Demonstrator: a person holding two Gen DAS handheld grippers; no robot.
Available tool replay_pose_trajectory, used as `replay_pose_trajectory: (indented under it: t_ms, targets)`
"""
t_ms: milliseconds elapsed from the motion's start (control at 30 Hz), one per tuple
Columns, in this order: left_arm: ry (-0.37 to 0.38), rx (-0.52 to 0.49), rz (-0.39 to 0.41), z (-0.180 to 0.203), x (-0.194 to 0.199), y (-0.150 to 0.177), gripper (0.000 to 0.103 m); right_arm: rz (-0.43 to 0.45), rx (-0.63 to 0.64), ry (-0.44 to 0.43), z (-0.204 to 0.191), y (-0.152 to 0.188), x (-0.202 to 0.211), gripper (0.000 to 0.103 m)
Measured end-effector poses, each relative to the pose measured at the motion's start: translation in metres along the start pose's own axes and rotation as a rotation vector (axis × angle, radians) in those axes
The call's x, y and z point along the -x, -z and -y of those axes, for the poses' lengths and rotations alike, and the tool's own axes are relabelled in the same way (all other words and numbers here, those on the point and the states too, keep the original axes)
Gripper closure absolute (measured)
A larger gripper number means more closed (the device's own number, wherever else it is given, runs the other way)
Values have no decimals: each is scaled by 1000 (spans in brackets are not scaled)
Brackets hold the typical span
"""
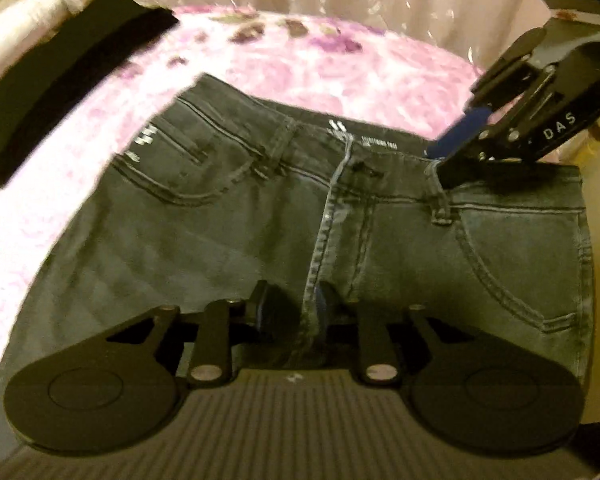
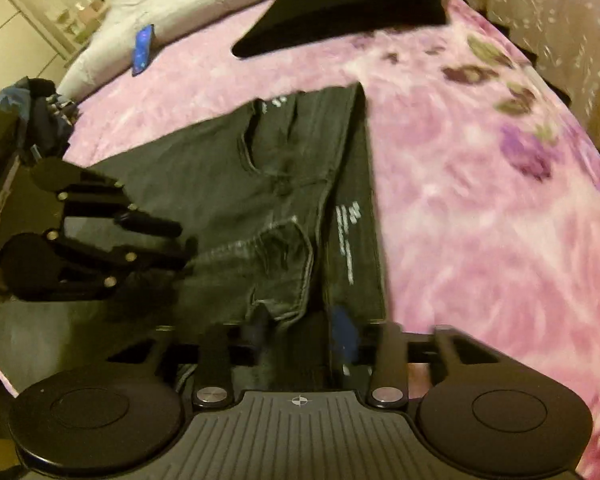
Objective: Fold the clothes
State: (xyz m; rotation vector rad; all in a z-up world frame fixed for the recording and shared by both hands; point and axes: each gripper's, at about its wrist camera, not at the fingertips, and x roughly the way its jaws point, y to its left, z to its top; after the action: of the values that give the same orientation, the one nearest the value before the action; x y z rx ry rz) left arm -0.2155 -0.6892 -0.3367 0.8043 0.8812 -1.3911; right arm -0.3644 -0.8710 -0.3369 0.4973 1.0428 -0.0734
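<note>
Left wrist view: "DAS" reads on the right claw [image 1: 444, 164], clamping the jeans [image 1: 228, 216] waistband; left claw [image 1: 296, 308] pinches the fly seam.

Dark jeans [image 2: 268, 184] between right gripper [image 2: 300, 332] fingers [image 2: 342, 330]

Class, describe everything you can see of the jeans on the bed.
The jeans are dark grey washed denim with paler seam stitching, belt loops, front pockets and white print inside the waistband. They lie front up on the purple floral bedspread. The left gripper pinches the fly seam; the right gripper pinches the waistband.
</note>
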Motion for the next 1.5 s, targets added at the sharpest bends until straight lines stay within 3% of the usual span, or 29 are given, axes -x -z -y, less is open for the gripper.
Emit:
replay_pose_trajectory:
  t_ms: [133,233,333,500,767,800,967,1000,1067,1233,1267,1367,1433,1500]
  targets:
    - [3,39,15,-1,10,16,81,20,25,-67,4,-12,-24,60]
    - [8,42,10,-2,8,25,80,-15,-3,-109,6,-19,-25,60]
    - [8,47,23,-4,9,28,77,-83,55,-27,-4,-18,-12,60]
    - [-24,28,17,-4,-1,25,76,23,-43,-37,5,-20,6,60]
    - [-18,17,38,-6,4,32,76,-16,10,-74,7,-30,-53,61]
    - [-16,22,42,-7,5,34,76,-13,-4,-82,9,-29,-54,77]
    - [-15,17,50,-7,2,28,82,8,-67,-92,15,-35,-20,101]
    - [-14,6,60,-6,2,24,82,7,-54,-85,16,-40,-12,101]
    - [-19,-9,78,-5,-1,13,82,-4,-19,-67,20,-48,-1,101]
    - [-24,-32,70,-1,-16,-3,81,-60,2,-3,28,-35,-32,101]
    - [-28,-44,62,0,-18,-1,81,-41,-19,1,28,-32,-29,98]
    - [-50,-36,60,1,-3,12,81,19,-49,48,21,-19,-10,65]
    - [-73,-8,61,-2,15,28,80,43,-42,78,7,-7,7,65]
    - [-105,25,47,-3,35,47,80,9,-48,83,-4,9,7,65]
